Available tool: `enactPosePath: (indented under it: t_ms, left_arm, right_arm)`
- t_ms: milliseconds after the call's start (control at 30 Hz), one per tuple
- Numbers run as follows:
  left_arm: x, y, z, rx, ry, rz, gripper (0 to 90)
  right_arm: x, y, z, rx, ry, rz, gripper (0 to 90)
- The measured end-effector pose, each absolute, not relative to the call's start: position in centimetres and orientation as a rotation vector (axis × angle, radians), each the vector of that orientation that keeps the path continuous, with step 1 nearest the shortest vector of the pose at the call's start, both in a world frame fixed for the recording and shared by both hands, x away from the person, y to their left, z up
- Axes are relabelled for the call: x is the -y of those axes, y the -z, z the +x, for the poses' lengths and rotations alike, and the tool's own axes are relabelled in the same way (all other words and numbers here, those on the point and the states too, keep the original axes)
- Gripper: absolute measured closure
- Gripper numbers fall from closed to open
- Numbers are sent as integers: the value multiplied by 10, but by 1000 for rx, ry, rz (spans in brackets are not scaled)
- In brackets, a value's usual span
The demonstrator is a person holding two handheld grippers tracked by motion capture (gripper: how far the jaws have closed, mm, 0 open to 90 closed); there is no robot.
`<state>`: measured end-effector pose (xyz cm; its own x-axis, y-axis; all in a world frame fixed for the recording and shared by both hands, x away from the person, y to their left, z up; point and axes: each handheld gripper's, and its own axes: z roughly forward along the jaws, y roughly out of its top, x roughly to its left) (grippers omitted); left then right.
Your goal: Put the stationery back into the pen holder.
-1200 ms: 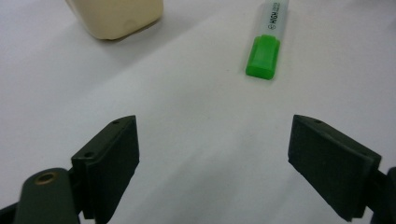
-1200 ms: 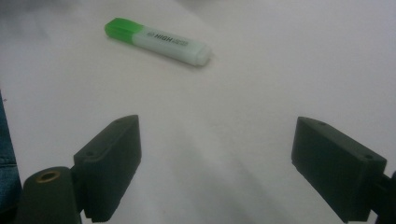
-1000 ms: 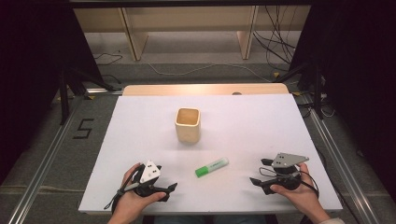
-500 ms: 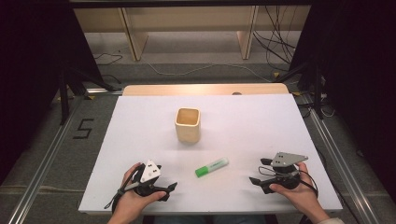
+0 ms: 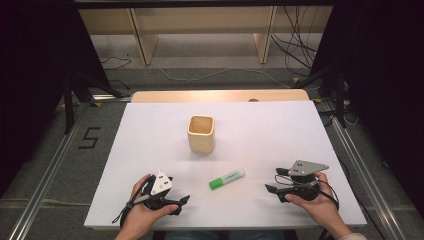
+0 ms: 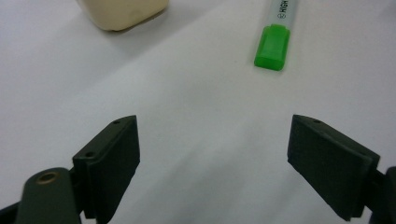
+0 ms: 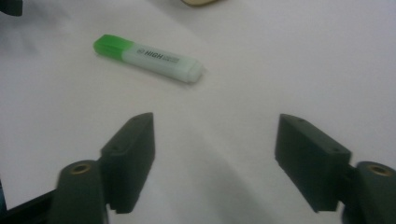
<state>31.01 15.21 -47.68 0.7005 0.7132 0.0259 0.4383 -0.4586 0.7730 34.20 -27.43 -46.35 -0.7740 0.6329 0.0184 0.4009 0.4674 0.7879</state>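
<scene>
change: almost none was seen | left gripper (image 5: pixel 172 201) and right gripper (image 5: pixel 280 189) were held wide open and empty, as in the earlier frames | green highlighter (image 5: pixel 227 179) lay untouched ahead of both jaw pairs, between them | cream cup (image 5: pixel 201 133) stood beyond | no task progress could be judged

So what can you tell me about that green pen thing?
The highlighter is a stubby marker with a bright green cap and a pale, see-through-looking plastic body printed with "HIGH" in dark letters. It lies flat on the white table, capped, just in front of the cream cup, not touching it. Nothing holds it.
</scene>
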Motion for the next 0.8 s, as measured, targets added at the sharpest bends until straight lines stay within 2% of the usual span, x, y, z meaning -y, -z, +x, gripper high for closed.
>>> enactPosePath:
  t_ms: [267,500,567,800]
  left_arm:
    - [-149,477,312,-878,-440,2128,168]
    - [-148,477,311,-877,-440,2135,170]
    - [-148,477,312,-880,-448,2129,170]
    - [-147,477,313,-882,-447,2128,170]
  right_arm:
    - [253,462,350,-2462,-1153,854,651]
    - [235,464,366,-2494,-1122,886,870]
    - [231,463,370,-2489,-1132,910,900]
    - [208,463,390,-2506,-1101,927,900]
